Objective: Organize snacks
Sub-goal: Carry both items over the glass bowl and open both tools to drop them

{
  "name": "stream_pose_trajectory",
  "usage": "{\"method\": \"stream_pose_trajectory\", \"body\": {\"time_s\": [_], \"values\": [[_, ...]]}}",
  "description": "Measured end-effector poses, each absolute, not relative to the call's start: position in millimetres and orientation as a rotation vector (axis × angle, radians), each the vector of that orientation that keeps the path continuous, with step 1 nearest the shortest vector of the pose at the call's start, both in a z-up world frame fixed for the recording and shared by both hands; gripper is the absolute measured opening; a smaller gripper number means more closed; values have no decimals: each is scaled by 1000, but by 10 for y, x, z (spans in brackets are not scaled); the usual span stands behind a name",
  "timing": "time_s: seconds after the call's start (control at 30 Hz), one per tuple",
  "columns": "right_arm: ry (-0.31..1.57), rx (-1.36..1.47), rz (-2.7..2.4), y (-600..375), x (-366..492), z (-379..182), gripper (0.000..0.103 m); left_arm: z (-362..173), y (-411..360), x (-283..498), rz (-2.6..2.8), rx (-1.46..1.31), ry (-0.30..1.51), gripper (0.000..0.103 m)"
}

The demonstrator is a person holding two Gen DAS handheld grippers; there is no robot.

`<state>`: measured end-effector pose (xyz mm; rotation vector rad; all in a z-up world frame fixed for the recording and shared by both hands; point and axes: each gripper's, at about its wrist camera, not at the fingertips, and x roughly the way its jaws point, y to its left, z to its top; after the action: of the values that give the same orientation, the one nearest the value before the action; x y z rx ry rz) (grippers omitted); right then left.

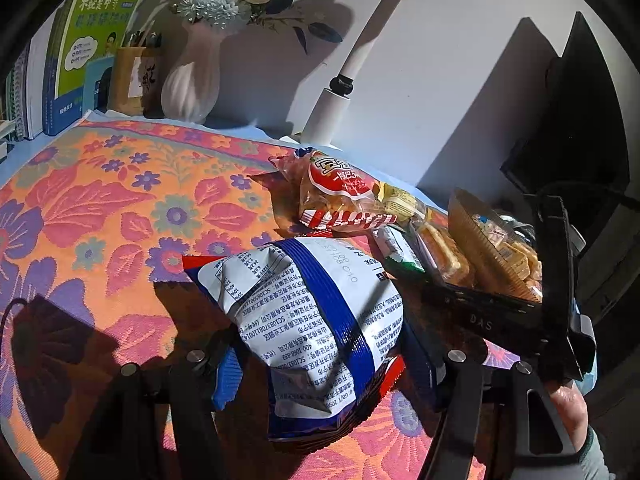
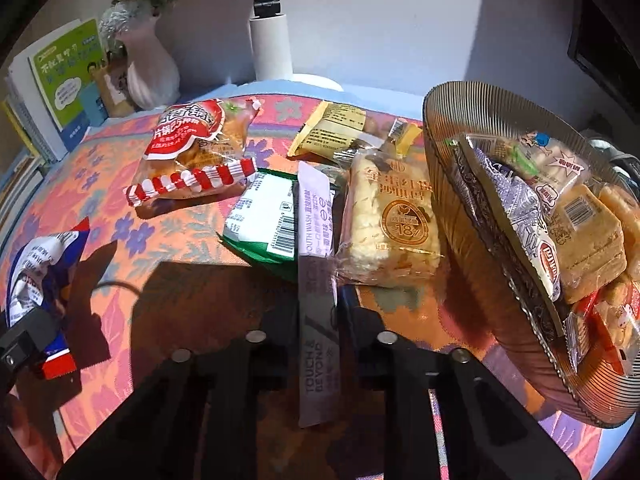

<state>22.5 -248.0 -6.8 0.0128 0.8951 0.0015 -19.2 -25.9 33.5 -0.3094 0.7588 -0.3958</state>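
Right hand-held gripper (image 2: pixel 318 320): closed narrow and pinching one lilac mouthwash sachet (image 2: pixel 316 248). The sachet's long axis is running straight out along the fingers, toward the loose packets. The ribbed snack bowl (image 2: pixel 448 208) is lying to the gripper's right, near, tilted toward the camera; the coming move is likely turning on a short carry that way. This is the nearer hand to the bowl.

Left hand-held gripper (image 1: pixel 320 356): half open and clamping one blue-and-white chip bag (image 1: pixel 312 312), which is puffing out between the fingers, just above the floral table (image 1: pixel 100 220).

Loose on the table, counted from the right wrist view:
- one red-striped bag (image 2: pixel 192 152)
- one green-and-white packet (image 2: pixel 264 216)
- one yellow cake pack (image 2: pixel 392 220)
- one brown wrapper (image 2: pixel 328 128)
- one small yellow sweet (image 2: pixel 404 132)

In the bowl: several packets, overlapping; exact count cannot be told.
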Motion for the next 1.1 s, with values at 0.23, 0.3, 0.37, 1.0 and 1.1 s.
{"method": "stream_pose_trajectory", "body": {"time_s": [0.23,0.3,0.37,1.0,1.1], "values": [[877,20,72,-2446,-87,6,16,329,-263,-186,-392,-307,764,66],[872,21,103,-2419,-243,34,15,326,-263,-184,-389,-307,766,66],[863,26,120,-2411,-419,67,15,328,-261,-185,-387,-306,765,66],[940,-23,62,-2269,-82,-130,45,304,-236,-157,-386,-303,783,66],[906,-98,65,-2128,-139,-114,19,310,-246,-167,-387,-299,781,66]]}}
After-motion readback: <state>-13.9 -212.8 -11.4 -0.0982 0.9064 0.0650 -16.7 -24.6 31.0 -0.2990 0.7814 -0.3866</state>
